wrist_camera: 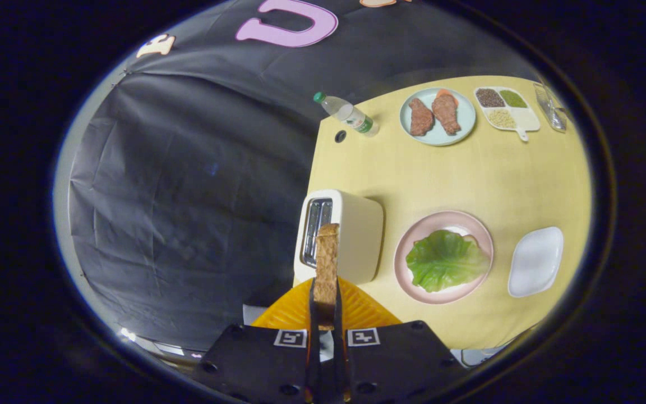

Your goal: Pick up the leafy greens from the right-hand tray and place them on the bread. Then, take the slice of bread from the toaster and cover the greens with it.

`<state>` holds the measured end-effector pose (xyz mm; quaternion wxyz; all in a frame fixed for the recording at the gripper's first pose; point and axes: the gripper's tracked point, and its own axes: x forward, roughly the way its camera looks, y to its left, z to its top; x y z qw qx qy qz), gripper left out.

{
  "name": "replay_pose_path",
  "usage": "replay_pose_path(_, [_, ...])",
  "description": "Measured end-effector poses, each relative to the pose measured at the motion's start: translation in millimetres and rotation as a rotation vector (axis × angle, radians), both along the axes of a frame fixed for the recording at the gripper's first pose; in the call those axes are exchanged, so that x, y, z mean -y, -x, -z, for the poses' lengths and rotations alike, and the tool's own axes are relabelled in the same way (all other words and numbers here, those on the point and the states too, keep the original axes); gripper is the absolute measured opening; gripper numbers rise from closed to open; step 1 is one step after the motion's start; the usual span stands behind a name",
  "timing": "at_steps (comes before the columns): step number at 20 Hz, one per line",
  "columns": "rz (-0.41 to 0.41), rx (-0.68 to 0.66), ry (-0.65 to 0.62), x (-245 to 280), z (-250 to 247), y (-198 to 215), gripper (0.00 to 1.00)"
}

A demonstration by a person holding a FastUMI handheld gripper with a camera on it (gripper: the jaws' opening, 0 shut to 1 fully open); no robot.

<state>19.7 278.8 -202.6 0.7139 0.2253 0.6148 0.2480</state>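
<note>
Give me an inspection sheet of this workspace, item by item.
Surface: yellow table, bare in the middle.
Job's things: bread slice clamped edge-on, over the white toaster; leafy greens on the pink plate; white tray beside the plate.
Clutter: water bottle lying down, plate of meat, divided dish of grains.
Grippers: gripper shut on the bread slice.
Cables: nothing seen.
Surroundings: black cloth wall.
</note>
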Motion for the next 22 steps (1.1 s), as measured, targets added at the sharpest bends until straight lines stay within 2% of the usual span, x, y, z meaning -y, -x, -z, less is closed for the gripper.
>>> replay_pose_path(5, [-0.052,-0.003,0.027,34,56,0,0.13])
replay_pose_path(10, [-0.109,-0.007,0.034,47,106,0,0.12])
replay_pose_path(15, [-0.098,-0.075,0.015,59,140,1,0.12])
replay_pose_path(19, [-0.142,-0.069,0.072,73,168,5,0.12])
replay_pose_path(22, [-0.146,-0.041,0.149,87,191,-2,0.12])
